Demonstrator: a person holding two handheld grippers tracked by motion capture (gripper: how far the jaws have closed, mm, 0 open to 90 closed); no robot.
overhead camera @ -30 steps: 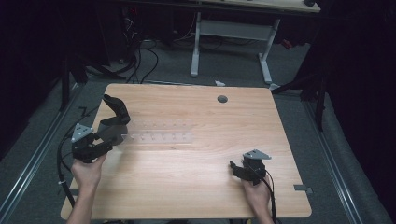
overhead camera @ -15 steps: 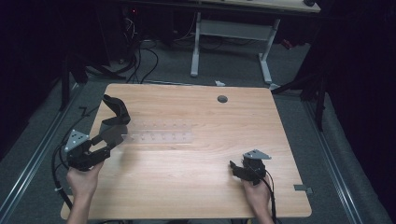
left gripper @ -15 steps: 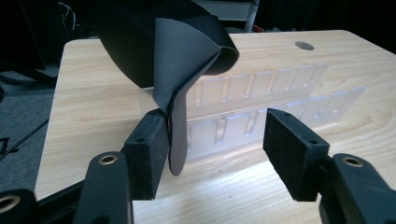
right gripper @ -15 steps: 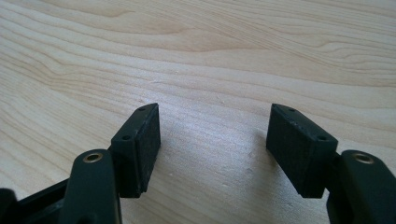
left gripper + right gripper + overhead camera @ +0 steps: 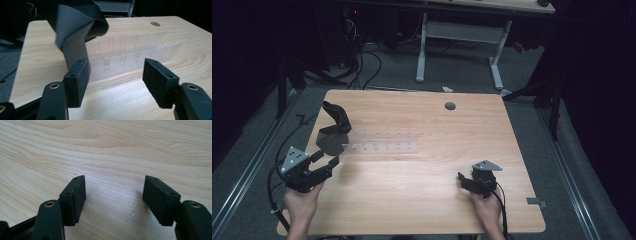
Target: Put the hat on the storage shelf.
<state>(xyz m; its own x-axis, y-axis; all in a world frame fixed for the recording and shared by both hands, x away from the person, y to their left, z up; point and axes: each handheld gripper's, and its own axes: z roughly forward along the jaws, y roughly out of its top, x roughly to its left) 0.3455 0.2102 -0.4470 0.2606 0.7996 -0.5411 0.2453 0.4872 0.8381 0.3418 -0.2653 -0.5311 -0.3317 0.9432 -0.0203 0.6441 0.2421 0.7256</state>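
High view: two open hand-held grippers are waiting by a clear rack (image 5: 384, 141).

The left hand-held gripper (image 5: 326, 161) is sitting just beside the rack's near left end, jaws wide, holding nothing. The right hand-held gripper (image 5: 466, 181) is resting well apart, also empty. The dark curled strip (image 5: 334, 131) could get bumped and tip the rack on the desk (image 5: 422, 200).

Left gripper (image 5: 115, 80) sits low at 6 o'clock, jaws spread wide apart with nothing between the pads (image 5: 78, 80), aimed over the wooden table (image 5: 130, 97). Clear plastic rack (image 5: 135, 58) with two rows of slots lies across the centre, running toward 2 o'clock, just beyond the pads and not touching them. Dark grey curled strip (image 5: 75, 30) rises at 11 o'clock, its lower end just behind the left pad; a small round grommet (image 5: 155, 23) at 1 o'clock near the far edge.
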